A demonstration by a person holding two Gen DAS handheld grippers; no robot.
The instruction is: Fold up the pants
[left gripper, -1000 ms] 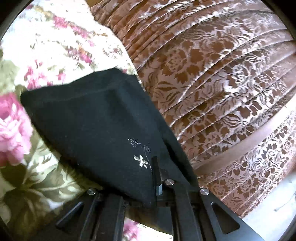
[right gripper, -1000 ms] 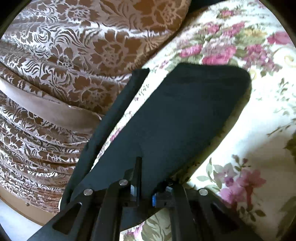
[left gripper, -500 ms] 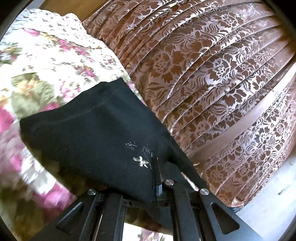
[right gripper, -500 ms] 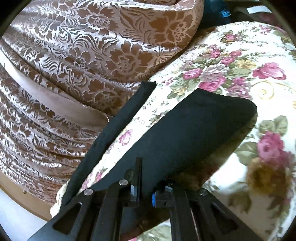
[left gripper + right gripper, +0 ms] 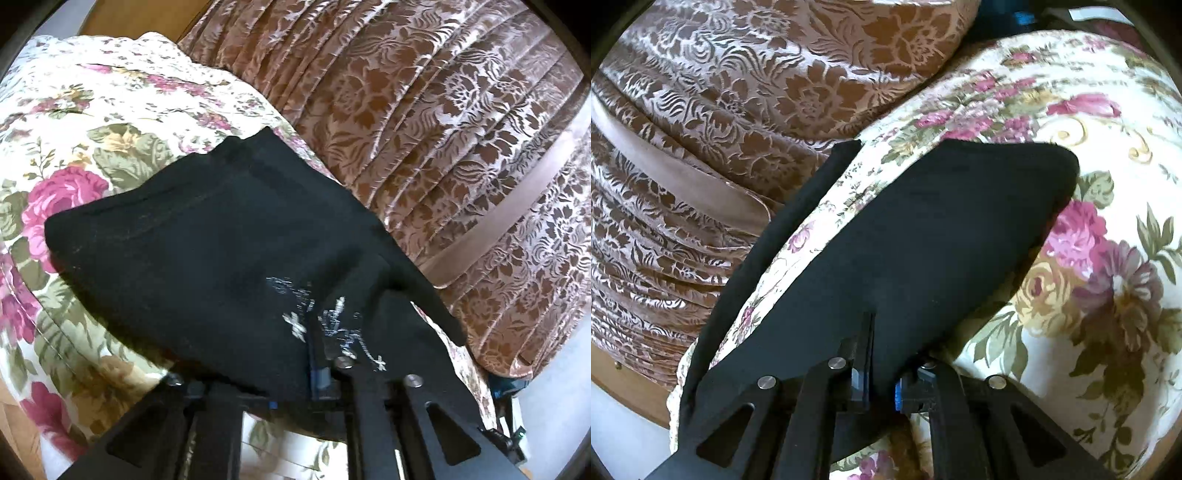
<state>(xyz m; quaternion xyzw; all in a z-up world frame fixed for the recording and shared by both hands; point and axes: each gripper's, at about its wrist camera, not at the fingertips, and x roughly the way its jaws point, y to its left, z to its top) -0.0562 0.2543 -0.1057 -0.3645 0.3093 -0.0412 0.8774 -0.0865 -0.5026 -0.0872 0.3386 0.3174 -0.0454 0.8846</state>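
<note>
A brown curtain [image 5: 424, 122] with a pale flower pattern hangs in folds and fills the right side of the left wrist view and the left side of the right wrist view [image 5: 738, 110]; a plain tan band [image 5: 517, 206] crosses it. Beside the curtain lies a bed under a cream bedspread [image 5: 92, 122] printed with pink roses and green leaves, also seen in the right wrist view [image 5: 1108, 258].

The black pants [image 5: 221, 240] are spread above the bedspread, lifted at the near edge and sloping down toward the far end, where the cloth meets the flowered cover. A row of stitching runs across the far part of the cloth, and a small silver printed design [image 5: 314, 317] sits near the near edge. In the right wrist view the pants [image 5: 942, 240] show as a broad dark panel ending in a rounded corner, with a narrow black strip [image 5: 783, 240] of the same cloth running along the bed's edge next to the curtain.

The left hand-held gripper [image 5: 317, 369] has its fingers closed tight on the near edge of the pants, right by the silver design. The right hand-held gripper [image 5: 882, 369] is likewise pinched shut on the near edge of the cloth, which drapes over its fingers.
</note>
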